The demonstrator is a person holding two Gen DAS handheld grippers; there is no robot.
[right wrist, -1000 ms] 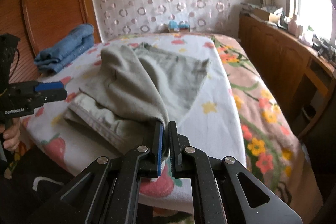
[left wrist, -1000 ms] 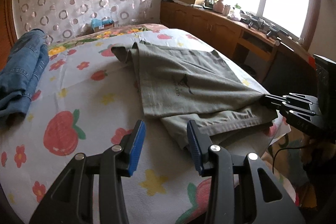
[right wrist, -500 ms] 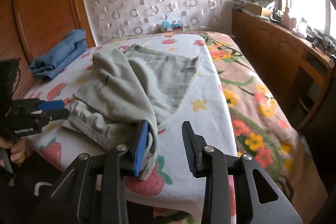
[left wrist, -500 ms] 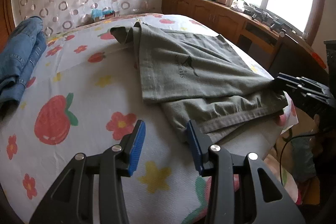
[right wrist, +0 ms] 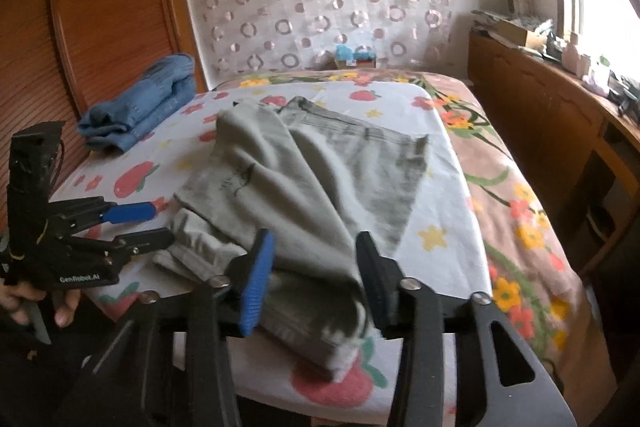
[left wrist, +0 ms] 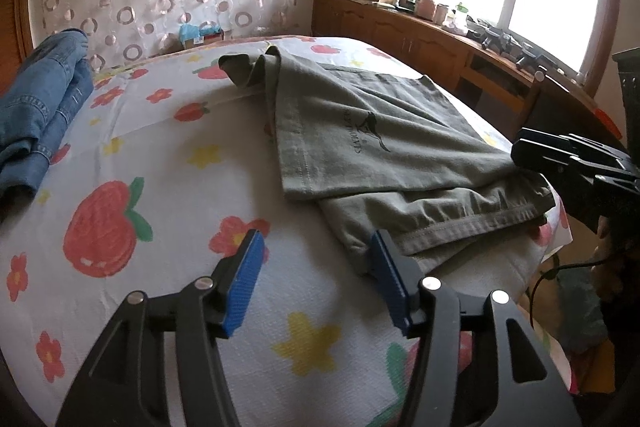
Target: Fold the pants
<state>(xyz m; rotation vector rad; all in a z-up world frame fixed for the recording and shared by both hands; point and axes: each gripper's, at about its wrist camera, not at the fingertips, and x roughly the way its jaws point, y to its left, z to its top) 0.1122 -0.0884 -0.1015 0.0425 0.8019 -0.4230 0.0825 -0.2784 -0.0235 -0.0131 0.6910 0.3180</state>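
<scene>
Grey-green pants (left wrist: 372,143) lie folded over on the flowered bed sheet (left wrist: 160,203), a leg laid across the waistband at the near edge. They also show in the right wrist view (right wrist: 280,187). My left gripper (left wrist: 316,279) is open and empty, its right finger just beside the waistband corner. My right gripper (right wrist: 316,279) is open, its fingers standing either side of the pants' folded end without gripping it. Each gripper shows in the other's view: the right gripper (left wrist: 576,167) at the pants' right edge, the left gripper (right wrist: 132,223) at their left.
Folded blue jeans (left wrist: 36,107) lie at the far left of the bed, also in the right wrist view (right wrist: 148,103). A wooden cabinet (left wrist: 400,35) with clutter runs along the window side. A wooden headboard (right wrist: 100,7) stands on the left.
My right gripper opened and let go of the pants' leg end, which now lies on the bed. My left gripper moved a little closer to the waistband, staying open.
</scene>
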